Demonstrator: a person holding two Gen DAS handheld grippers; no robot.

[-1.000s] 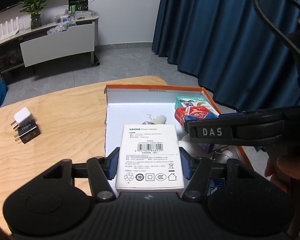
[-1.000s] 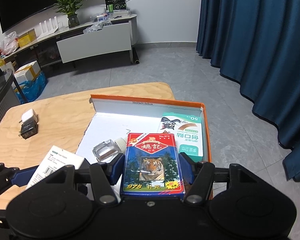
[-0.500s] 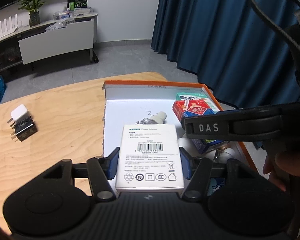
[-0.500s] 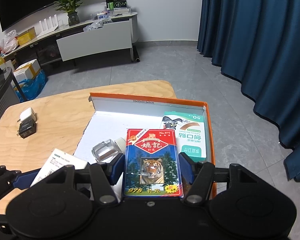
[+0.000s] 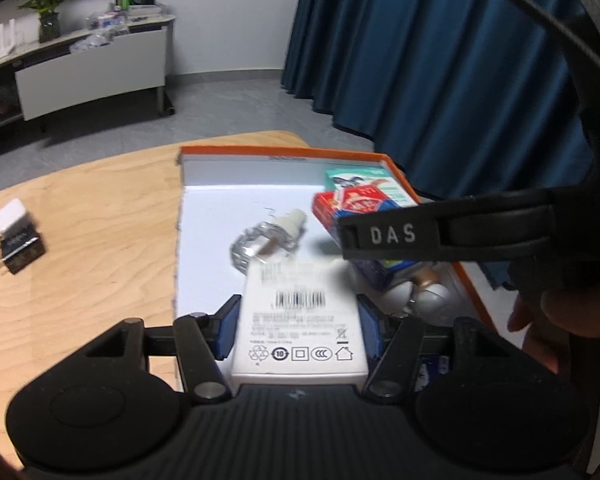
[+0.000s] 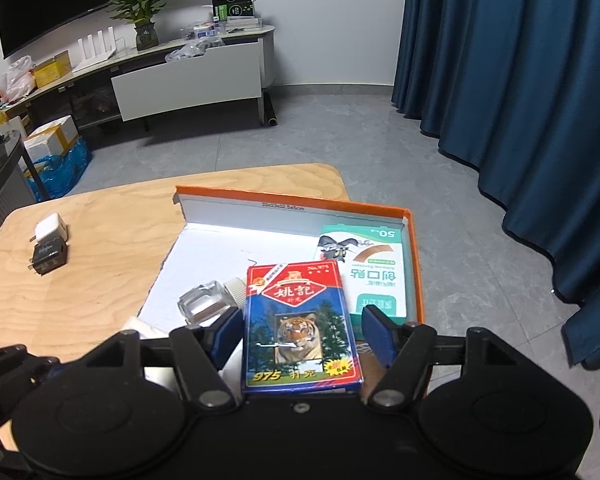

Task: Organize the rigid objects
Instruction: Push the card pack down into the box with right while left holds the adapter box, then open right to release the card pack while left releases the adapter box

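My left gripper [image 5: 299, 320] is shut on a white power-adapter box [image 5: 300, 320], held over the near end of the orange-rimmed tray [image 5: 284, 153]. My right gripper [image 6: 302, 322] has its jaws opening. A tiger-print playing-card box [image 6: 300, 320] sits between its pads with a narrow gap on each side, over the tray [image 6: 292, 201]. In the left wrist view the card box [image 5: 352, 200] shows behind a right gripper finger [image 5: 392, 236] marked DAS. A green-and-white plaster box [image 6: 364, 264] lies by the tray's right wall.
A small glass bottle [image 6: 204, 304] with a white cap lies in the tray. White round objects [image 5: 428, 294] rest at its near right. A white charger [image 6: 51, 229] and a black charger [image 6: 50, 258] sit on the wooden table's left. A person's hand [image 5: 572, 312] holds the right gripper.
The right jaws have spread away from the card box they were clamping. The left gripper with the white box has tilted slightly over the tray, and its view is blurred.
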